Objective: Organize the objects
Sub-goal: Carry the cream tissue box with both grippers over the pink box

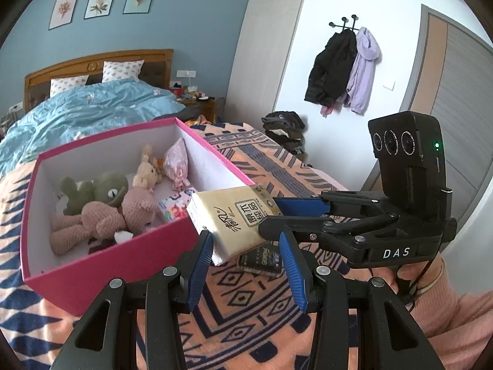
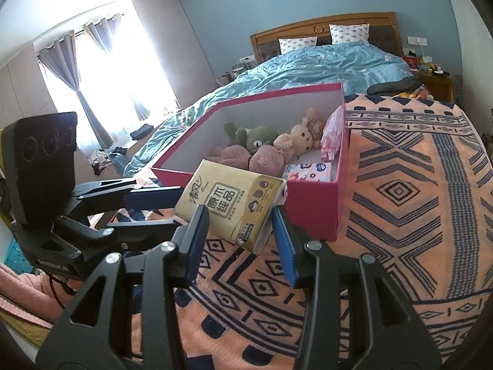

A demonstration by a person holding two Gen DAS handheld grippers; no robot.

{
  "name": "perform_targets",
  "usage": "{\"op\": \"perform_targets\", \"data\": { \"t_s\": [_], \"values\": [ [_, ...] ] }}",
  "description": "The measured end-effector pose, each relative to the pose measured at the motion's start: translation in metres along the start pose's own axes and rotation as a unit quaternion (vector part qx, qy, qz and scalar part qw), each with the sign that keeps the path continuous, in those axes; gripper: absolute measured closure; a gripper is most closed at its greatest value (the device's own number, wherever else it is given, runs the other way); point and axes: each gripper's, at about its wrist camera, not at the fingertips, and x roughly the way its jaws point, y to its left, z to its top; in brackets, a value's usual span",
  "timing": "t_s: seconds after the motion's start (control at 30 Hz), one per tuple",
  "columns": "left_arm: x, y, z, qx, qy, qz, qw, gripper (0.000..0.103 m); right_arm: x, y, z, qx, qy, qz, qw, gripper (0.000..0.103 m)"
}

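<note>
Left wrist view, left to right.

- Box (image 1: 101,259), pink, open, on the patterned blanket (image 1: 246,302) at the foot of the bed. Soft toys (image 1: 101,212) inside.
- Left tongs (image 1: 245,237) come in from the bottom edge, angled downward, fingers side by side. They are clenched on the near left end of the pack (image 1: 234,215).
- Pack: tissue pack, held off the blanket just in front of the box's near right corner. Its far edge overlaps the box wall in this view.
- Long axis runs roughly crosswise, from one pair of tongs to the other. The printed face is up and tipped toward the cameras, the far edge higher than the near one.
- Dark packet (image 1: 262,262) flat on the blanket under the pack.
- Right tongs (image 1: 268,212) reach in from the right, near level, camera housing upright. They grasp the pack's right end, one blue pad over the top face.
- Right hand (image 1: 397,277) wraps the handle below the housing, in a pink sleeve (image 1: 456,317).

Right wrist view: sleeve also behind the left tongs at lower left; hand not clear.
</note>
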Motion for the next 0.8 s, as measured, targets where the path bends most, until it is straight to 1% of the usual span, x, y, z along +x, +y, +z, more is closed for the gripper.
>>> {"op": "perform_targets", "data": {
  "t_s": [0.33, 0.63, 0.8],
  "values": [
    [0.005, 0.002, 0.013, 0.003, -0.006, 0.004, 1.0000, 0.058, 0.000, -0.006, 0.017, -0.012, -0.014, -0.004, 1.000, 0.057],
    [0.010, 0.007, 0.022, -0.001, -0.007, 0.014, 0.9999, 0.058, 0.006, -0.013, 0.027, -0.014, -0.012, -0.004, 1.000, 0.057],
    [0.016, 0.010, 0.025, -0.005, -0.004, 0.014, 0.9999, 0.058, 0.010, -0.019, 0.032, -0.010, -0.010, -0.004, 1.000, 0.057]
  ]
}}
